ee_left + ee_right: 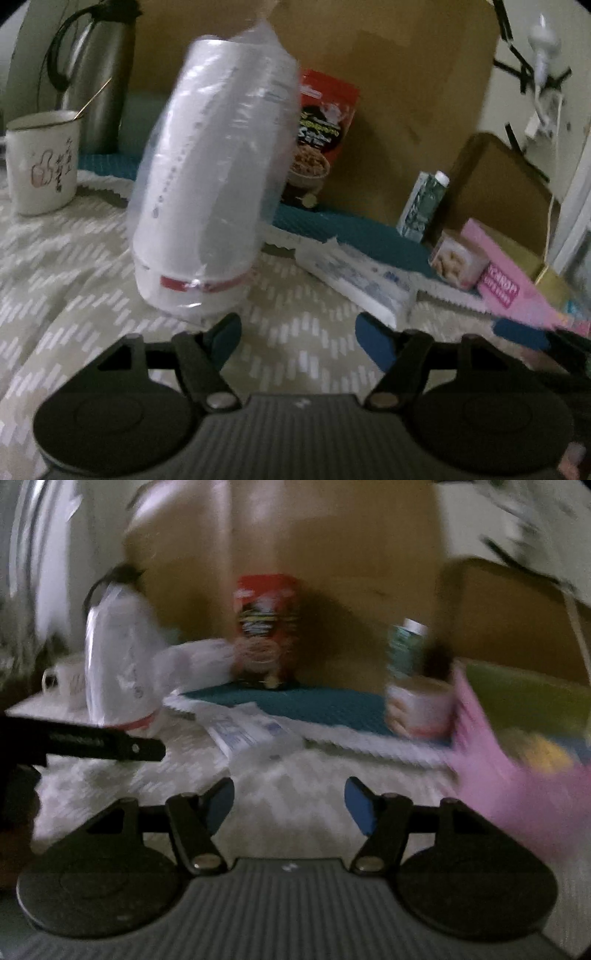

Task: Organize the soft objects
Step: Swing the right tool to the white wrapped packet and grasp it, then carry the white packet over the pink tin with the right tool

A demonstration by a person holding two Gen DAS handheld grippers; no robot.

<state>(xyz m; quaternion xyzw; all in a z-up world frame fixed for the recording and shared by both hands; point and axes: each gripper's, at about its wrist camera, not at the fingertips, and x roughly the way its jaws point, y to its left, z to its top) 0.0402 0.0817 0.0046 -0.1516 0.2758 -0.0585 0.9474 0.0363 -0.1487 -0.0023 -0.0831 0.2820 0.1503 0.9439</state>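
Blue-padded fingers (225, 338) of the left gripper (297, 341) stand apart with nothing between them, above the patterned cloth (74, 295). Just beyond the left finger stands a stack of white cups in a clear plastic sleeve (210, 177), leaning slightly, not touched. To its right lies a flat white packet (354, 277), half on a teal mat (332, 221). Farther back stand a red snack pouch (325, 122), a steel flask (96, 85) and a mug (42, 162) at the left; a pink box (506, 273) lies at the right. The right gripper (290, 805) is likewise parted and empty over the cloth, its view blurred.
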